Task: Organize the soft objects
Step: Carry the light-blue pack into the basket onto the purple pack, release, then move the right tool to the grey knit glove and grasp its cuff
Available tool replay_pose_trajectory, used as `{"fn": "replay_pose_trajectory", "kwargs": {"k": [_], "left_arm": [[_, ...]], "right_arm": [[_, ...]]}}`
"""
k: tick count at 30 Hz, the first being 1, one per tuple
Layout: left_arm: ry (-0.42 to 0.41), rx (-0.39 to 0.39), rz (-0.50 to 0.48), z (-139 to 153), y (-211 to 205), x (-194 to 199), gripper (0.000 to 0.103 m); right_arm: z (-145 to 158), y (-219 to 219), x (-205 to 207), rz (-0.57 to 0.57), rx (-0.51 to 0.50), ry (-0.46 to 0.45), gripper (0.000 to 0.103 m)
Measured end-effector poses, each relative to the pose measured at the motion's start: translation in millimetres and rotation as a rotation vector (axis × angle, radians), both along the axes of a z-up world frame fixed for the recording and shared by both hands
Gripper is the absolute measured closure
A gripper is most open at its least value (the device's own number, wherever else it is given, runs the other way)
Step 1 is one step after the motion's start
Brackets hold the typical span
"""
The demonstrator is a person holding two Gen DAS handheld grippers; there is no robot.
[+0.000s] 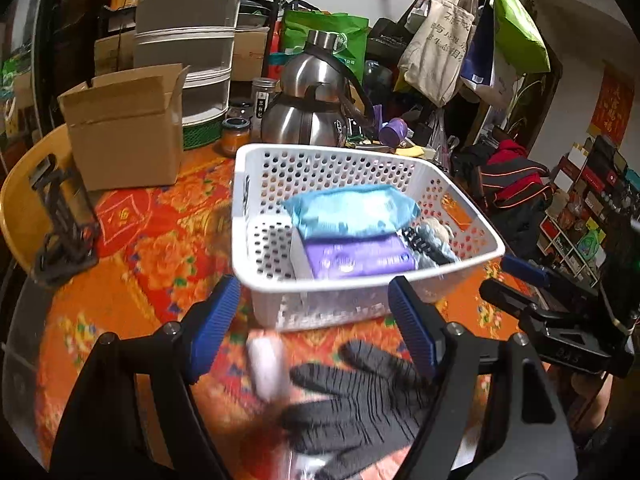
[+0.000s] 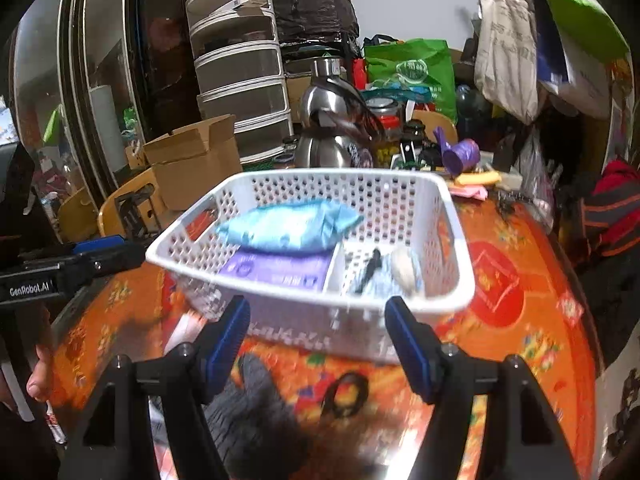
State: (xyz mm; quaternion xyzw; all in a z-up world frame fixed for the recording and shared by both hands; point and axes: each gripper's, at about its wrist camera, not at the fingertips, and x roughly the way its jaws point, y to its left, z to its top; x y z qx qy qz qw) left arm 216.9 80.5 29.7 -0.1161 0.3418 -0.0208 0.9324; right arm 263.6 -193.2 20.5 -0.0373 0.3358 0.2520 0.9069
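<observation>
A white perforated basket [image 1: 464, 258] [image 2: 460, 280] stands on the orange tablecloth. Inside it lie a light-blue soft pack [image 1: 352, 210] [image 2: 288, 222], a purple pack [image 1: 360, 258] [image 2: 276, 270] beneath, and in the right compartment a dark item with a pale round thing [image 2: 402, 266]. A dark grey knitted glove [image 1: 360, 396] [image 2: 248, 412] lies on the cloth in front of the basket, with a blurred white object [image 1: 268, 364] beside it. My left gripper [image 1: 316, 326] is open above the glove, nothing between its pads. My right gripper [image 2: 318, 338] is open and empty; a black ring [image 2: 346, 396] lies below it.
A cardboard box [image 1: 124, 128] [image 2: 192, 160], steel kettle [image 1: 308, 112] [image 2: 332, 132], jars, stacked drawers [image 1: 188, 40] and a purple cup [image 1: 394, 128] crowd the table's far side. Bags hang at the right. A black holder [image 1: 64, 220] sits on a yellow chair at left.
</observation>
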Motion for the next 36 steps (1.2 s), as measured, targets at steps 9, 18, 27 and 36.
{"fn": "replay_pose_trajectory", "kwargs": {"k": [9, 18, 27, 36], "left_arm": [[-0.009, 0.006, -0.011, -25.7, -7.2, -63.6, 0.026], [0.067, -0.02, -0.028, -87.2, -27.0, -97.2, 0.026], [0.076, -0.013, -0.084, -102.9, -55.4, -96.1, 0.026], [0.135, 0.006, -0.085, -123.9, -53.4, -75.9, 0.027]], "right_arm": [[-23.8, -27.3, -55.7, -0.022, 0.049, 0.024, 0.029], [-72.3, -26.2, -94.5, -0.01, 0.002, 0.074, 0.028], [-87.4, -22.7, -96.6, 0.009, 0.009, 0.09, 0.028], [-92.6, -6.0, -88.4, 0.028, -0.039, 0.112, 0.043]]}}
